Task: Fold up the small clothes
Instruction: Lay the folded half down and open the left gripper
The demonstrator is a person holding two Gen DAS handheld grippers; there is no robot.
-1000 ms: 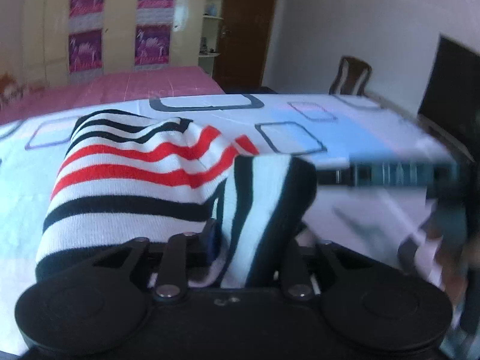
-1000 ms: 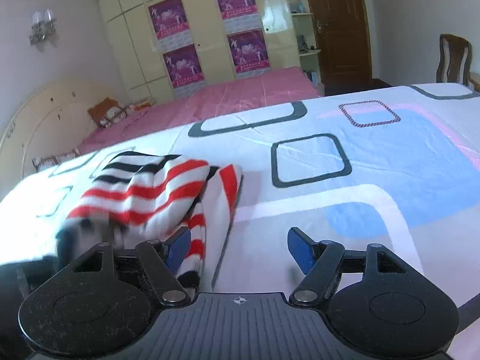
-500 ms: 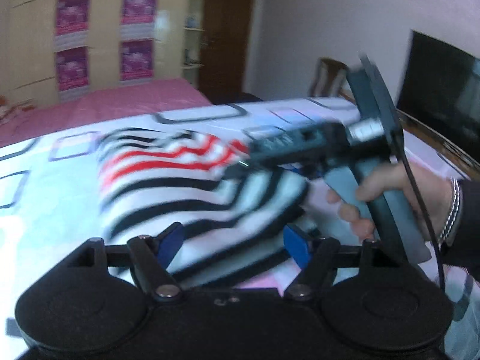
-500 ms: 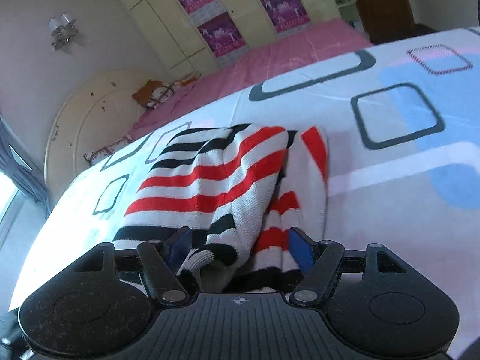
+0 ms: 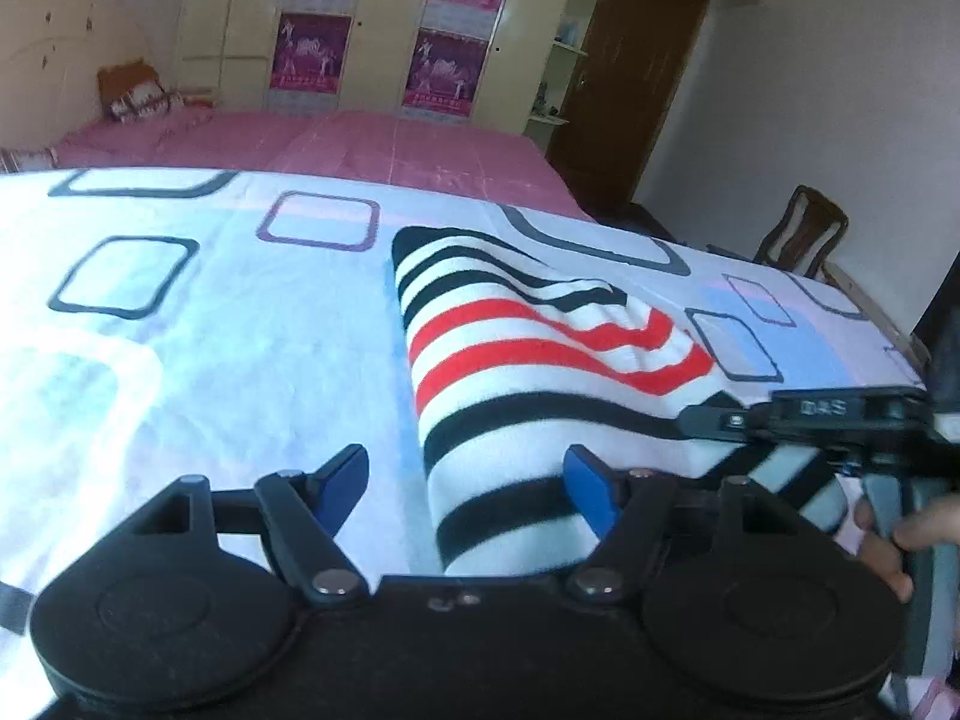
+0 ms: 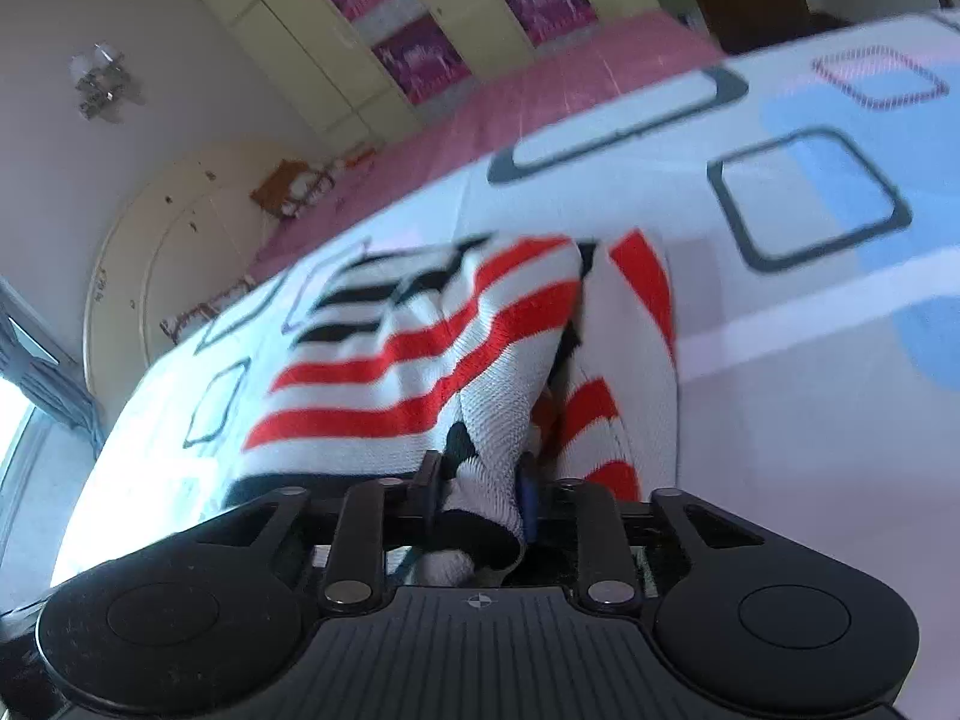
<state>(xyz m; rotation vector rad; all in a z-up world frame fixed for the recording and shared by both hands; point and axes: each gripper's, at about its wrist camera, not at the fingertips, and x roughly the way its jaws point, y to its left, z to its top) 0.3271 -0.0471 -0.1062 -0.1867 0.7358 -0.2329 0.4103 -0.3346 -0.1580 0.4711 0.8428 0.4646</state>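
A small knit garment with red, black and white stripes (image 5: 516, 360) lies folded on the white patterned bedsheet (image 5: 210, 330). My left gripper (image 5: 465, 489) is open and empty, its fingers straddling the garment's near left edge. My right gripper (image 6: 480, 480) is shut on the garment's near edge (image 6: 486, 438), pinching a fold of it. The right gripper also shows at the right of the left wrist view (image 5: 810, 414), reaching over the garment with the person's hand behind it.
A pink bed (image 5: 360, 144) lies beyond the sheet, with cream wardrobes bearing purple posters (image 5: 444, 60) behind. A brown door (image 5: 630, 78) and a wooden chair (image 5: 801, 234) stand at the right. The sheet's right edge (image 5: 870, 318) runs near the chair.
My left gripper let go of the garment, opened and shifted left. My right gripper moved in to the garment's near edge and shut on it.
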